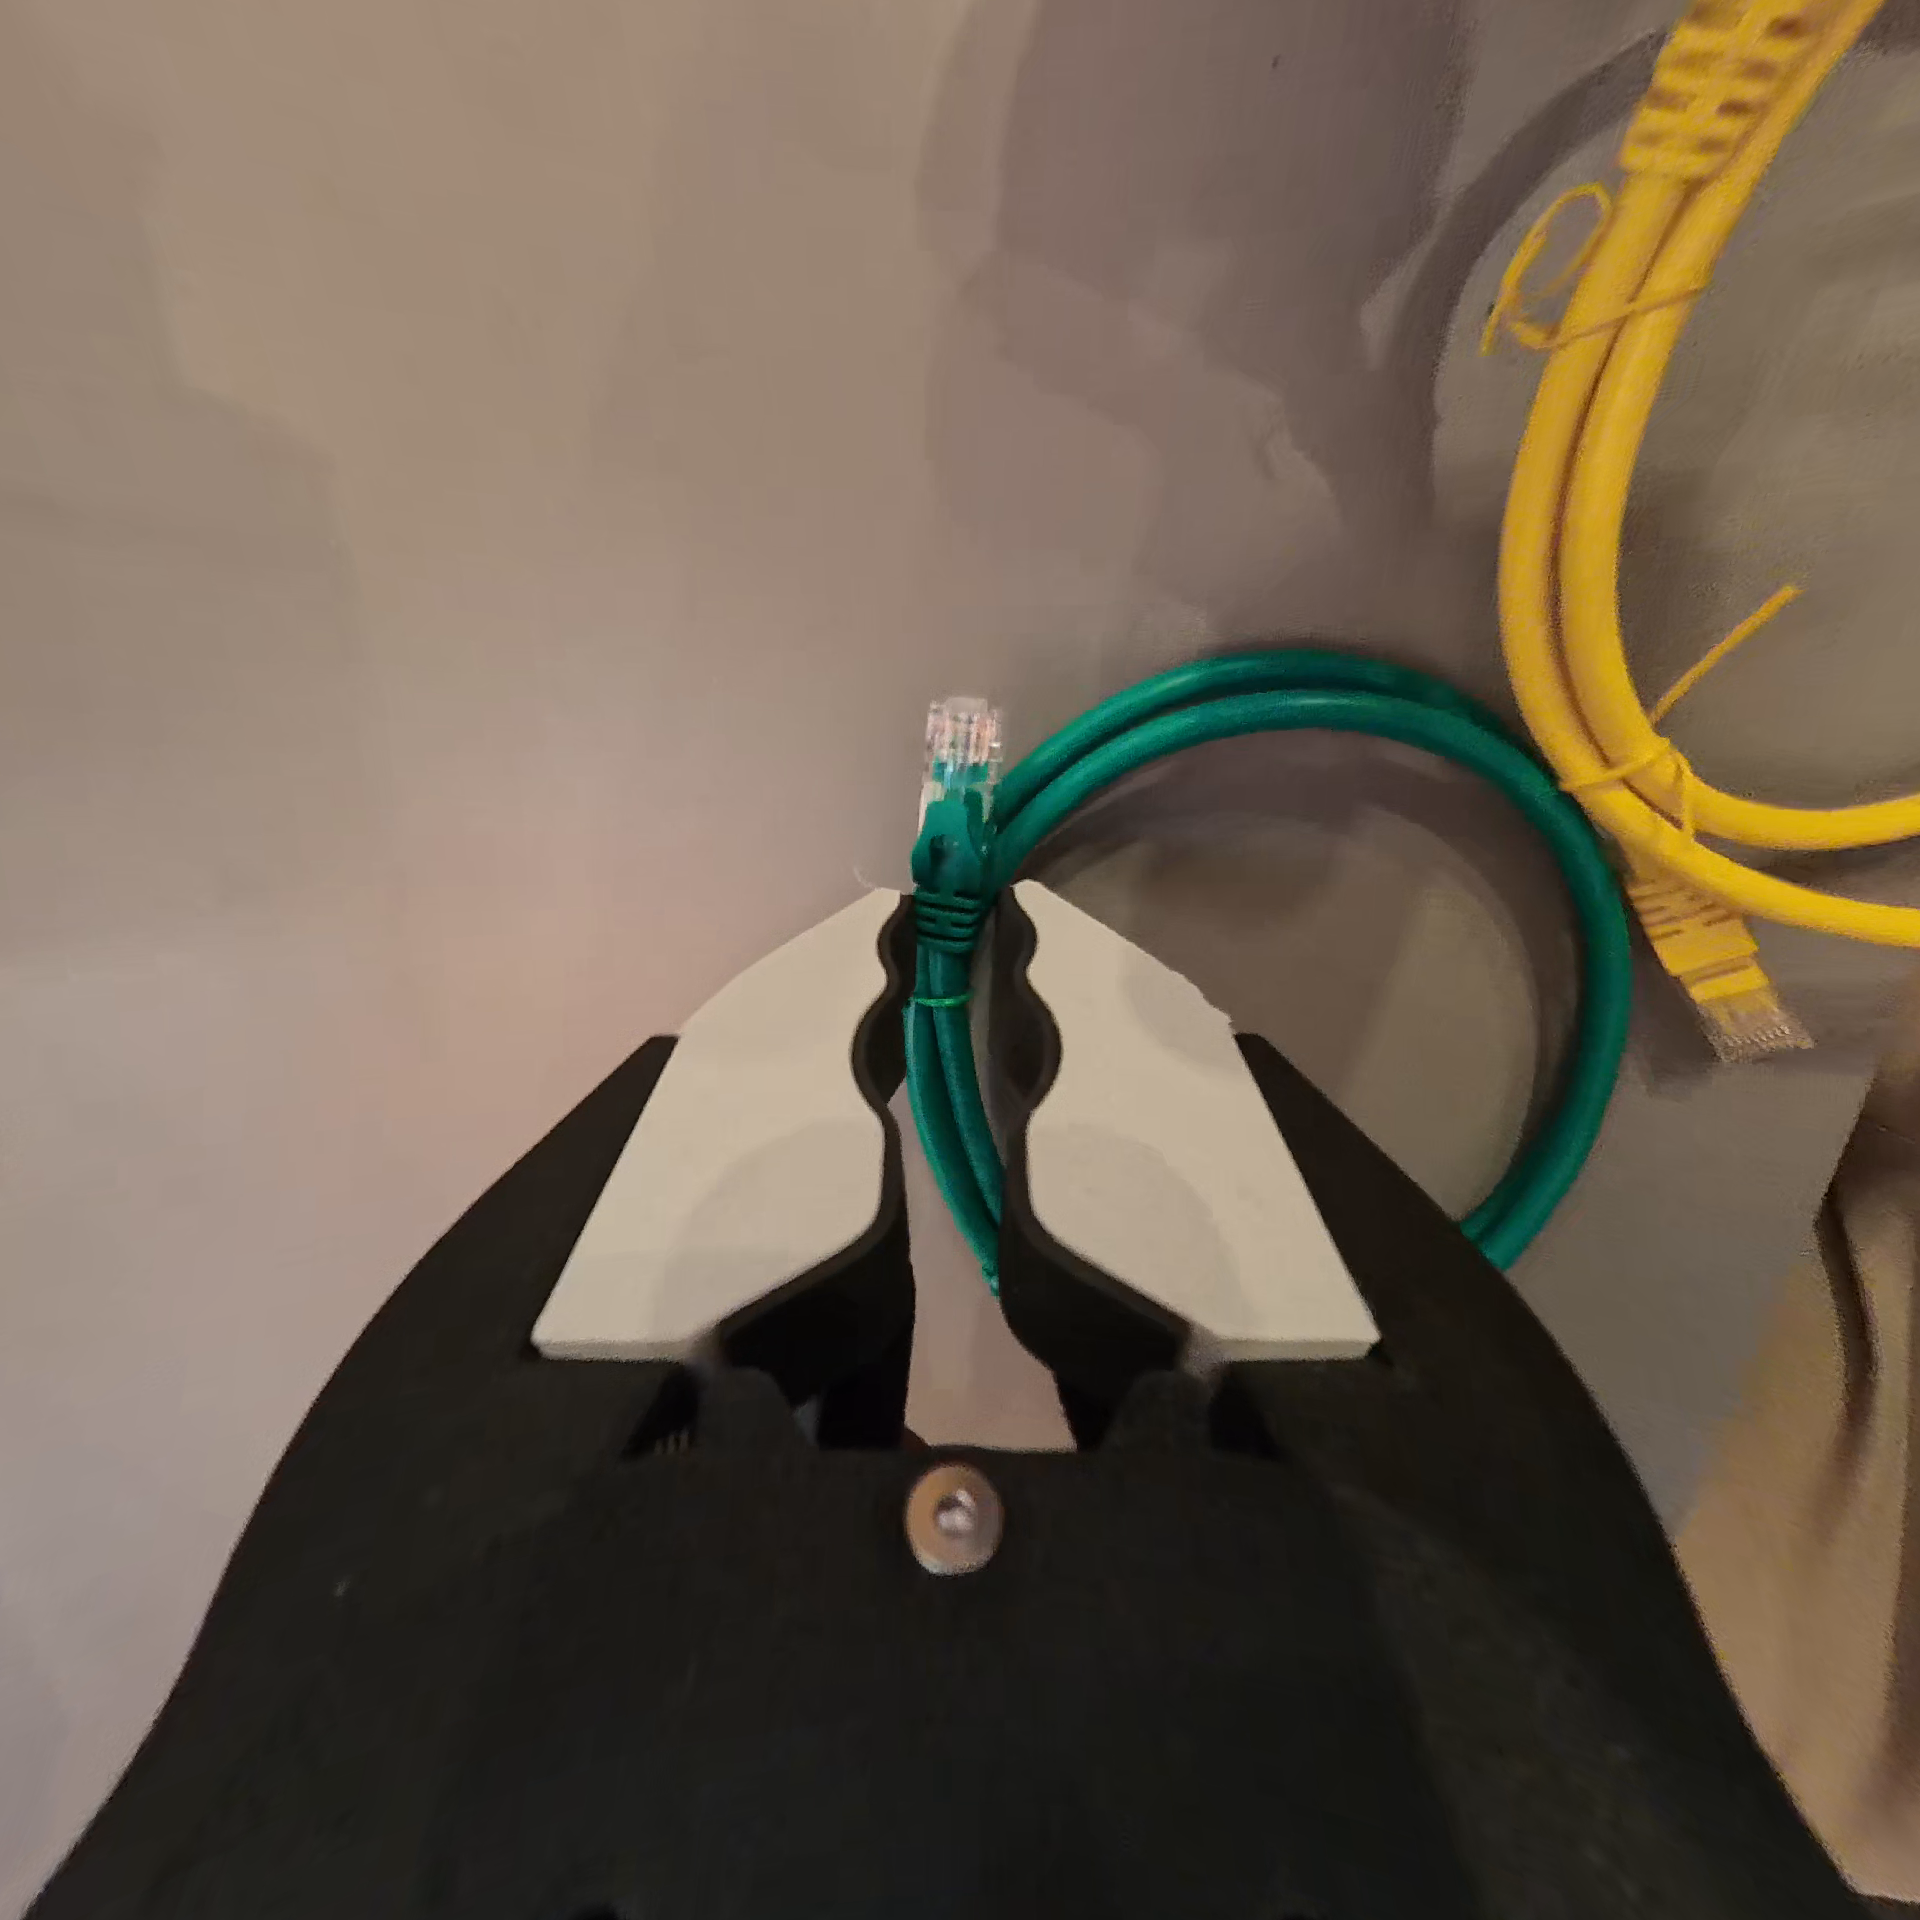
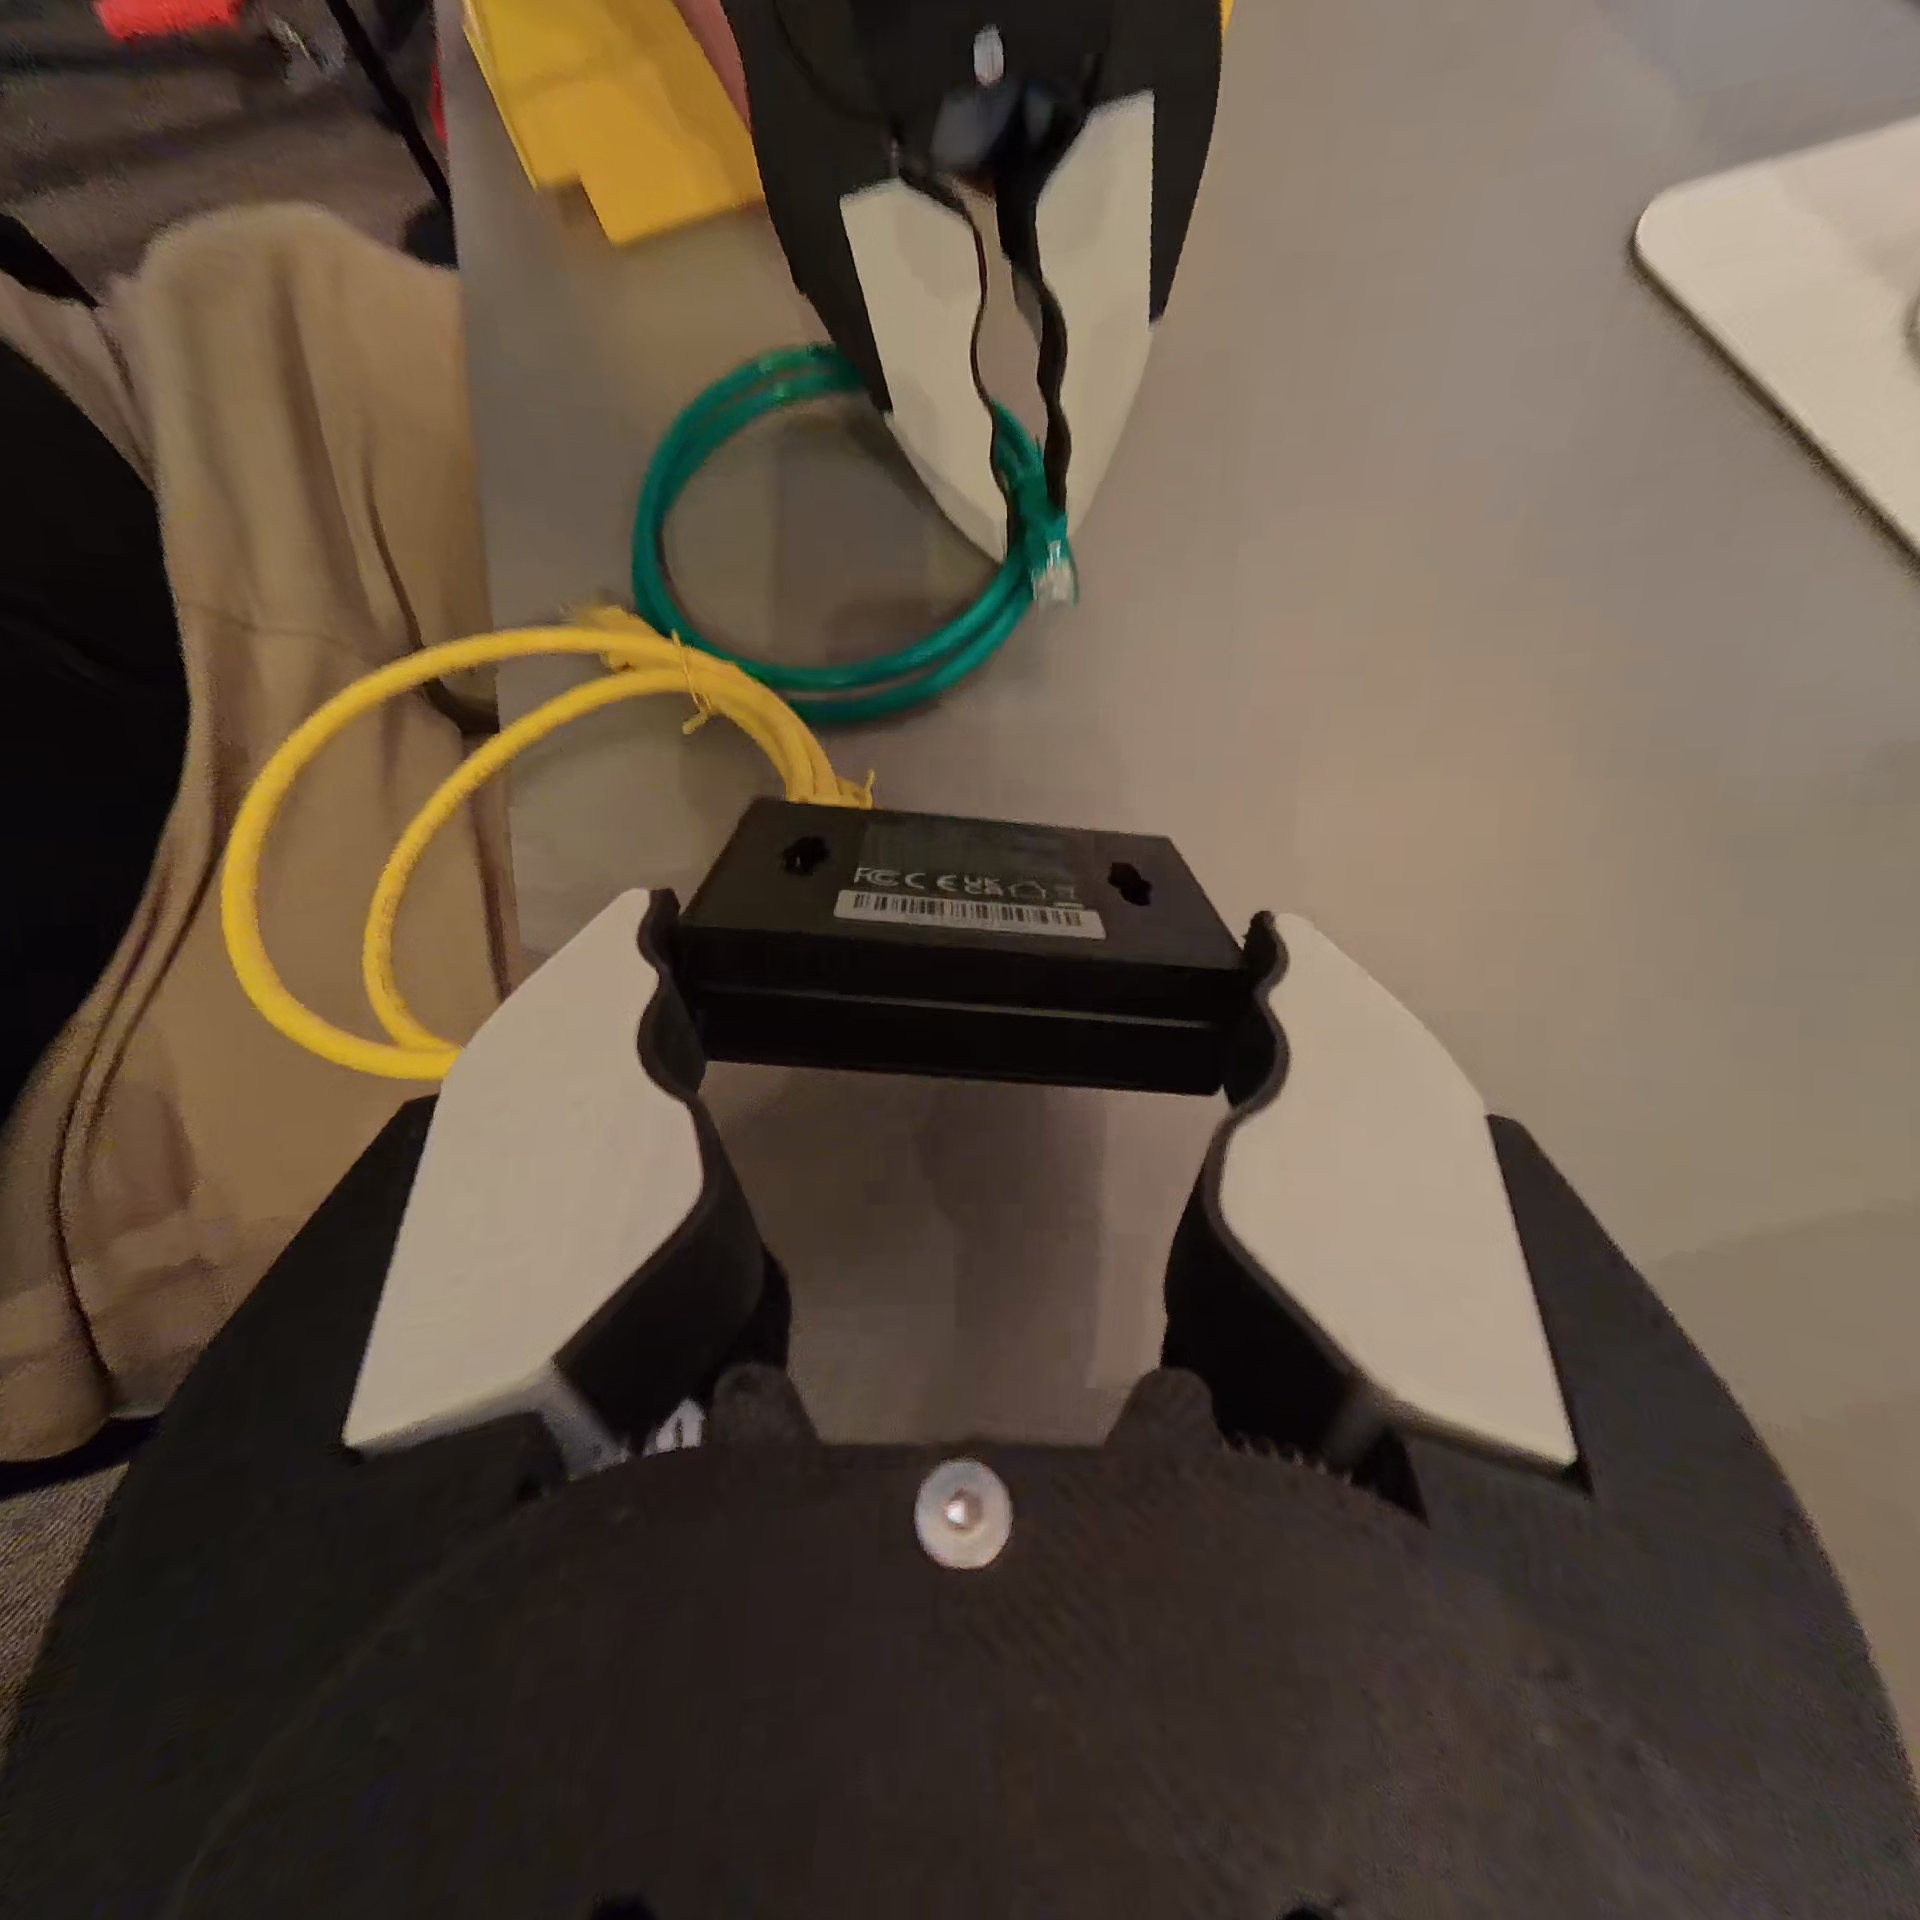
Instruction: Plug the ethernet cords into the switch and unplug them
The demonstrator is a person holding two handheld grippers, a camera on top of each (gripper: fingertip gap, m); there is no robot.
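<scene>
My left gripper [image 1: 951,896] is shut on the green ethernet cord [image 1: 1351,686] just behind its clear plug [image 1: 961,743], which sticks out past the fingertips. The cord's coil lies on the grey table. The yellow cord [image 1: 1569,540] lies to the right, one plug [image 1: 1714,987] free. In the right wrist view my right gripper [image 2: 956,920] is shut on the ends of the black switch [image 2: 966,862], label side up. The yellow cord [image 2: 312,831] runs behind the switch's far side; I cannot tell if it is plugged in. The left gripper [image 2: 1029,520] holds the green cord [image 2: 707,623] beyond it.
A beige cloth [image 2: 260,675] hangs off the table's left edge [image 2: 488,520]. A yellow box [image 2: 623,114] stands at the far end. A white flat device [image 2: 1787,291] lies at the far right. There is about 15 cm between the tips of the two grippers. The white flat device [image 2: 1787,291] is about 25 cm from my left fingertips and 35 cm from my right.
</scene>
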